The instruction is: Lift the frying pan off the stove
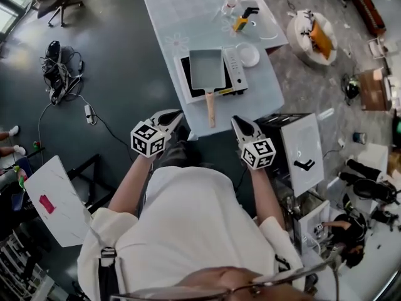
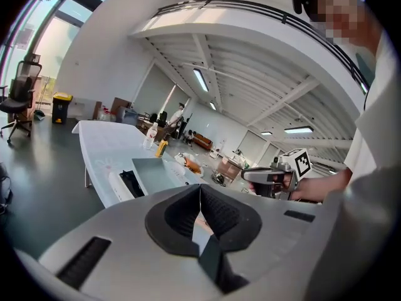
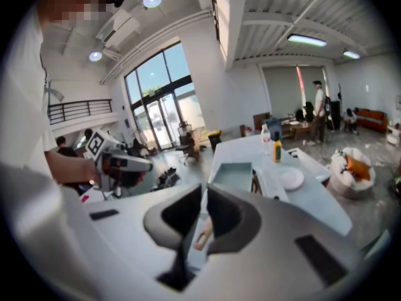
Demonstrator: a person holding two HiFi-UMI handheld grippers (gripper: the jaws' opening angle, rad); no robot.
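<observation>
The left claw (image 1: pixel 171 116) is fully closed, its two dark pads pressed together with nothing between them. It holds nothing and touches nothing. The right claw (image 1: pixel 240 123) is closed in the same way and is also empty. In the right gripper view the wooden handle (image 3: pixel 202 234) shows through the opening under the pads, but it lies further away, not in the grip. Both claws hang in the air on the person's side of the stove (image 1: pixel 233 66), off the near edge of the table (image 1: pixel 182 17). The left one is to the left of the stove's front and the right one to its right, and both point toward the stove and a little downward.

The frying pan (image 1: pixel 207 69) — a rectangular grey one — sits on top of the stove. Its handle comes out over the stove's front side toward the person and ends between the two claws, apart from both. A white plate (image 1: pixel 248 54) lies just beside the stove on its right. Behind the stove stand a clear bottle (image 1: pixel 230 4) and a yellow bottle (image 1: pixel 241 23).
</observation>
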